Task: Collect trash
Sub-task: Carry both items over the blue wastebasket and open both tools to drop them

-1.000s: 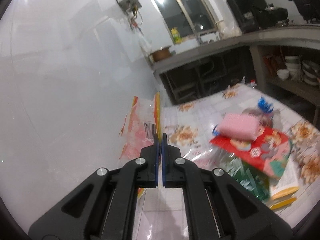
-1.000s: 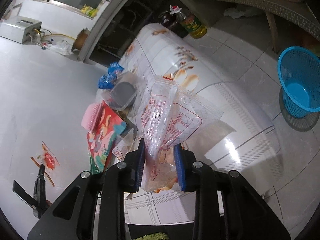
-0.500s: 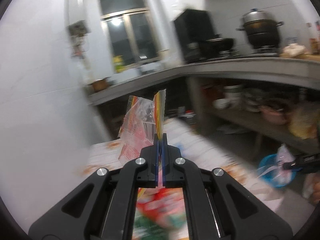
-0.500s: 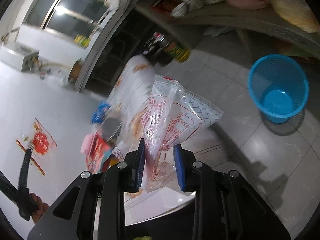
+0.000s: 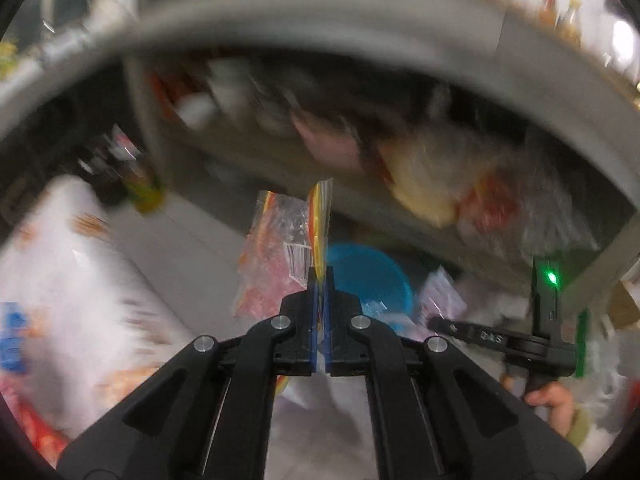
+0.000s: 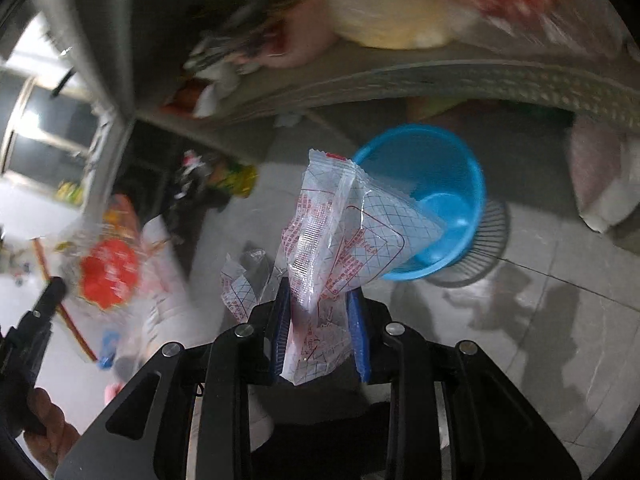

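Note:
My left gripper (image 5: 319, 276) is shut on a clear snack wrapper (image 5: 276, 252) with red and orange print and a barcode; it stands up from the jaws. Just beyond it on the floor sits a blue plastic basket (image 5: 370, 280). My right gripper (image 6: 318, 308) is shut on a clear wrapper (image 6: 340, 236) printed with a red grid, which partly covers the blue basket (image 6: 444, 184) ahead. The right gripper also shows at the right of the left wrist view, gripper (image 5: 436, 322), with its wrapper (image 5: 440, 296). The left gripper (image 6: 56, 286) and its wrapper (image 6: 106, 266) appear blurred at the left of the right wrist view.
A table (image 5: 60, 272) with a white floral cloth lies at the left. A grey counter with a lower shelf (image 6: 440, 76) full of bags and bowls runs behind the basket. Bottles (image 6: 232, 176) stand on the tiled floor (image 6: 560, 280). A hand (image 5: 552, 404) holds the right tool.
Both grippers swung away from the table and tilted down toward the floor. The blue basket now sits right ahead of both, much nearer. Each wrapper stays gripped.

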Motion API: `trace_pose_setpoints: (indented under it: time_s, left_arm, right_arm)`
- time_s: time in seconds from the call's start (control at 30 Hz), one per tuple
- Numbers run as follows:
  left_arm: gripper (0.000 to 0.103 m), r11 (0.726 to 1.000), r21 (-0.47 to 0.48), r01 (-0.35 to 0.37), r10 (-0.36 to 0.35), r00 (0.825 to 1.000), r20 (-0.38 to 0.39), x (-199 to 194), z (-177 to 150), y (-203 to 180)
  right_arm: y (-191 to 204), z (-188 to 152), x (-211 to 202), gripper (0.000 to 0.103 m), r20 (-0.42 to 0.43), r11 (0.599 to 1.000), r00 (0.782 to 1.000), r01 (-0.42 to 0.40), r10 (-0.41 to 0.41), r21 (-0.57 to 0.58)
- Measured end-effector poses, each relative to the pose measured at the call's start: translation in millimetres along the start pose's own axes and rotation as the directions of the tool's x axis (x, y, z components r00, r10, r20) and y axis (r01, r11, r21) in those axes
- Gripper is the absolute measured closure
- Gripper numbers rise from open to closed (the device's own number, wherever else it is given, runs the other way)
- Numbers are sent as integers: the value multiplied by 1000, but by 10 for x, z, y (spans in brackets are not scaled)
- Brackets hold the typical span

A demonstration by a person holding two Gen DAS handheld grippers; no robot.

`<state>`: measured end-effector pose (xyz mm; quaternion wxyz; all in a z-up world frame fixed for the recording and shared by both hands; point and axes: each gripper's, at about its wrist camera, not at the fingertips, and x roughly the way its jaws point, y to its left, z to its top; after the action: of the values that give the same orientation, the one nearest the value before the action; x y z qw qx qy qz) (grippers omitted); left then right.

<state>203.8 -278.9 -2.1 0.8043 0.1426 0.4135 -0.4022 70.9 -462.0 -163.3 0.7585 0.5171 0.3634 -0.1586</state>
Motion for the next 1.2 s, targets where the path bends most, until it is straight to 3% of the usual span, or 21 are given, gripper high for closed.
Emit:
trace_pose_setpoints:
  time_s: [0.17, 0.37, 0.43, 0.47, 0.5, 0.53, 0.6, 0.73, 0.87, 1.1, 1.2]
  left_arm:
    - [102, 997, 7, 71, -68, 979, -193, 1090, 154, -150]
    - [102, 994, 28, 103, -92, 959, -269, 1917, 309, -350]
    - [100, 994, 14, 112, -103, 955, -277, 2116, 348, -372]
    - [97, 994, 2, 106, -102, 955, -278, 2230, 354, -360]
    - [81, 995, -8, 96, -94, 955, -283, 2333, 353, -347]
    - [59, 996, -18, 87, -88, 955, -283, 2405, 354, -341]
    - [51, 996, -37, 77, -84, 961, -264, 2438, 345, -340]
    - [49, 989, -72, 125, -140, 954, -266, 2388, 335, -310]
    - [48, 987, -69, 143, -155, 961, -231, 2171, 399, -319]
    - [48, 982, -44, 183, -188, 969, -163, 1551, 415, -394]
    - [48, 983, -39, 178, -181, 975, -132, 1160, 276, -383]
  right_arm:
    - [-342, 188, 488, 76, -28, 994, 997, 73, -71, 83]
    - [-617, 413, 1086, 75, -43, 978, 989, 150, -145, 143]
    - [-690, 482, 1270, 69, -41, 973, 984, 178, -174, 149]
    - [-726, 507, 1354, 64, -42, 971, 982, 190, -185, 146]
    - [-754, 529, 1431, 52, -51, 969, 979, 204, -199, 138]
    - [-796, 546, 1535, 48, -61, 966, 973, 227, -221, 126]
    - [-884, 533, 1633, 47, -68, 956, 964, 263, -256, 128]
    - [-1014, 463, 1570, 45, -55, 951, 964, 265, -259, 161]
    - [-1053, 347, 1389, 45, -30, 951, 963, 269, -268, 152]
    - [-826, 174, 1002, 45, 15, 955, 956, 292, -293, 53]
    - [-633, 44, 756, 39, 51, 950, 950, 310, -308, -31]
